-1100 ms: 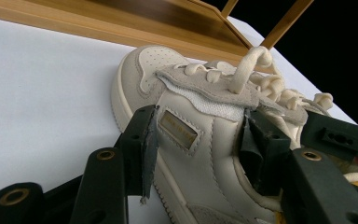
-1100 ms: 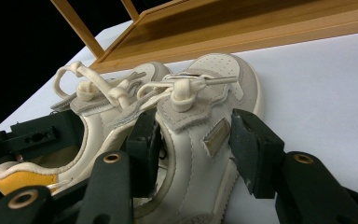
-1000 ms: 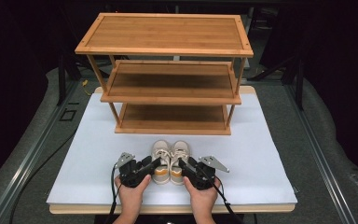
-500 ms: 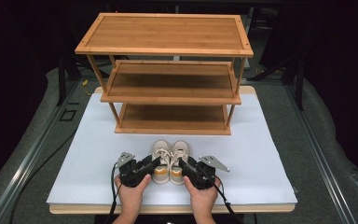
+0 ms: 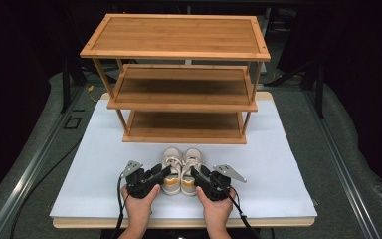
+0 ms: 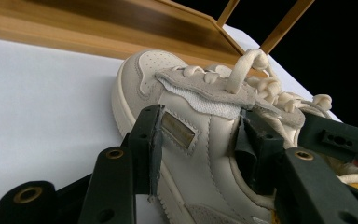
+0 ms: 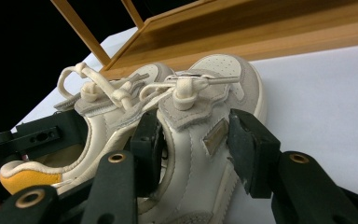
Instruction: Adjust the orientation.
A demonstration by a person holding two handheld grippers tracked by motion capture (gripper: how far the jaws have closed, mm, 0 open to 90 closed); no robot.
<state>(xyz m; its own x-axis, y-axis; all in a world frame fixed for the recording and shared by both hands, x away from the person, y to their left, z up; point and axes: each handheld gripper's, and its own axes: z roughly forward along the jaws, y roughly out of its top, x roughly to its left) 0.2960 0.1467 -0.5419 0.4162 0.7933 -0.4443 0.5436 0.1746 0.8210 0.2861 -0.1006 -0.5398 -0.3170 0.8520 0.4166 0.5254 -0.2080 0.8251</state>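
nearest to me, my left gripper (image 5: pixel 160 174) has its jaws around the outer wall of the left shoe (image 5: pixel 170 169), one jaw against the outside by the little side tab and the other down inside the opening; in the left gripper view the pads (image 6: pixel 153 140) press flat on the leather, so i take it as clamped on that shoe. my right gripper (image 5: pixel 197 175) does the same on the right shoe (image 5: pixel 191 168), one jaw in the collar, one on the outer side, closed on it. compared with a second ago hardly anything has shifted: both shoes sit on the same spot, toes pointing far, side by side and touching, and my hands have only settled a shade. i read that as the grip being made and the lift not yet begun.

the pair rests on the white mat (image 5: pixel 94 164) in the near middle, with bare mat to left and right (plenty of room to swing out). just beyond the toes stands the wooden rack (image 5: pixel 179 107); its bottom shelf (image 5: pixel 184 124) lies open and low, the front edge close ahead. the uprights at each end and the middle shelf above set the limits, so i judge i must keep the shoes low and level going in.
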